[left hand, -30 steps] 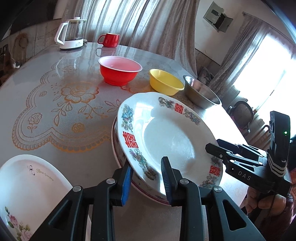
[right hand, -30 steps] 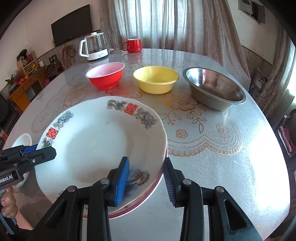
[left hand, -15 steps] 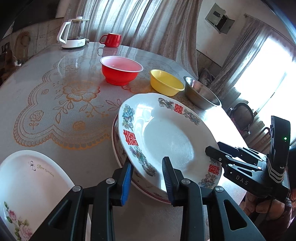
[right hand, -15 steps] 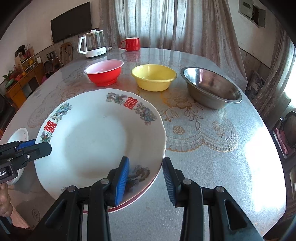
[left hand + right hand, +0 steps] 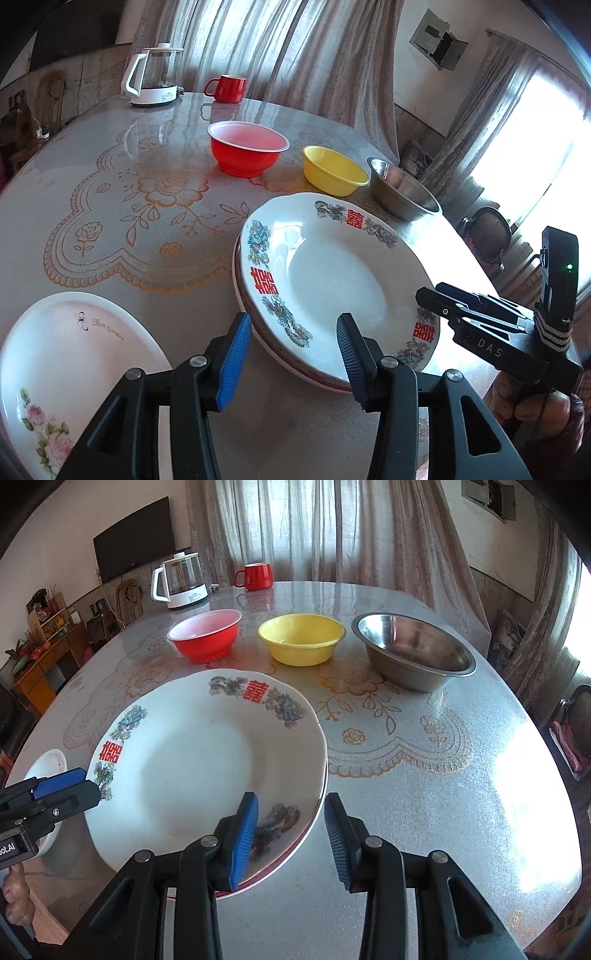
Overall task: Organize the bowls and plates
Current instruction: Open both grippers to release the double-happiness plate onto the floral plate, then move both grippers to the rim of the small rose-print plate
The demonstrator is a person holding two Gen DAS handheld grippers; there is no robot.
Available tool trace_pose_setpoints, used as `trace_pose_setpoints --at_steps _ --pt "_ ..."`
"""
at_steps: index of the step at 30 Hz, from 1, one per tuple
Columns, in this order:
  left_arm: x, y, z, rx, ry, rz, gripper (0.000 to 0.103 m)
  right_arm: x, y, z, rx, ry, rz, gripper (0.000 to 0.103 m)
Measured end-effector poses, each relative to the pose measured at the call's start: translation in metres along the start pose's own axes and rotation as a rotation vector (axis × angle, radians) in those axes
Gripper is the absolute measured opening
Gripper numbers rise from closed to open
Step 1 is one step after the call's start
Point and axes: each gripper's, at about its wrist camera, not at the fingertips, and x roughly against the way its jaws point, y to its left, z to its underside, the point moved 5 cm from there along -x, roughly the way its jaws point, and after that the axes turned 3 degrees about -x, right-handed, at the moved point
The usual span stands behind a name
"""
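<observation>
I hold both grippers at the decorated plate [image 5: 332,280], stacked on another plate on the counter [image 5: 110,206]. Left gripper [image 5: 291,354] is opening around its rim; right gripper [image 5: 290,834] straddles the near rim, unclenched. Glazed, brittle, slippery: grip the rim.

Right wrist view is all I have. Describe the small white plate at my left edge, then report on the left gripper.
Observer: The small white plate has pink roses painted near its rim and the words Rose Garden printed on it.
Operator: Now the left gripper.
Observer: The left gripper is opening its jaws. The near rim of the top patterned plate lies between them, and the jaws look clear of it on both sides.
</observation>
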Motion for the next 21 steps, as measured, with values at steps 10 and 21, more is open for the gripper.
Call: trace_pose_setpoints --at_steps 10,21 --pt "0.000 -0.004 -0.001 -0.007 0.005 -0.009 0.049 0.010 0.012 -0.008 -0.038 -0.034 -0.049 0.037" --pt "-0.002 -0.002 -0.005 0.007 -0.005 -0.045 0.050 0.024 0.051 -0.005 -0.015 -0.057 -0.291 0.037"
